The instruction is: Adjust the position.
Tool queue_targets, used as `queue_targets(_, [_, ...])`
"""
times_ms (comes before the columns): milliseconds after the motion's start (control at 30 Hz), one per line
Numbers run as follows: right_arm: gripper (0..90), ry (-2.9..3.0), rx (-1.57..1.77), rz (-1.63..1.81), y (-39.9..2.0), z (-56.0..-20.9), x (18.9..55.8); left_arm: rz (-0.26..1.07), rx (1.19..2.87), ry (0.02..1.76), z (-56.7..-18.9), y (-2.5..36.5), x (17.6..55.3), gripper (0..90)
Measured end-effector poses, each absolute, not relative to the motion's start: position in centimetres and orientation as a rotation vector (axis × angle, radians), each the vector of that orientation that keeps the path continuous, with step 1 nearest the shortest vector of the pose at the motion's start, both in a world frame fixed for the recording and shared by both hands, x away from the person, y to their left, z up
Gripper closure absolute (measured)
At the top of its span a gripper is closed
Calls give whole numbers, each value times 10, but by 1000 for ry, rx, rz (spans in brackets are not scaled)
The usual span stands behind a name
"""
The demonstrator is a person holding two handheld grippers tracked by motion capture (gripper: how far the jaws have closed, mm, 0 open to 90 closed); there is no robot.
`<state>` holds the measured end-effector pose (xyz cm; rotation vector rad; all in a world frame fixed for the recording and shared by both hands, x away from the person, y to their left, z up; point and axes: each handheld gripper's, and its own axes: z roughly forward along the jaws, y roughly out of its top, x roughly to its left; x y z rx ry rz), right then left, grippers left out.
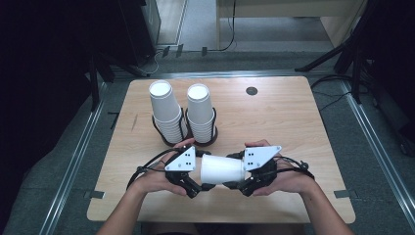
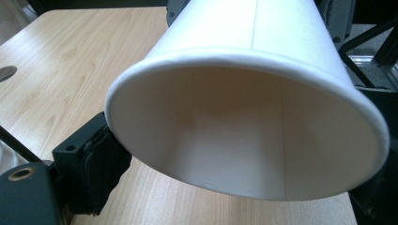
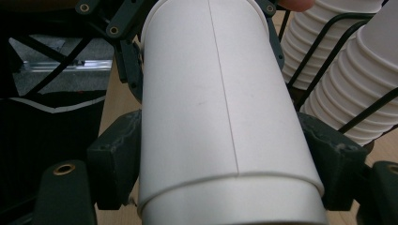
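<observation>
Near the front edge of the surface (image 1: pixel 293 127), both tools are holding a white cup (image 1: pixel 222 169) sideways, off the wood. Right tool (image 1: pixel 235 185) is pinching the cup body, pads (image 3: pixel 117 159) pressing on both sides just ahead of a seam where a second cup is nesting. Left tool (image 1: pixel 201 187) is sitting at the rim end; one pad (image 2: pixel 101 164) is touching the rim's outside, the other is hidden, so can't tell if it's clamping. Two cup stacks (image 1: pixel 166 115) in wire holders (image 1: pixel 215 134) are standing just behind the hands.
</observation>
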<state>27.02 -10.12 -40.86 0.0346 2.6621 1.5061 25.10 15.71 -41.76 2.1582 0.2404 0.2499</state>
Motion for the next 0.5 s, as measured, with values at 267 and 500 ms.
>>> queue_targets(267, [229,2614,75,1537,-107,-404,273,261,2108,328,-420,163,254,54])
queue_targets(500, [227,2555,173,1665,-121,-400,283,234,2000,419,-424,176,260,32])
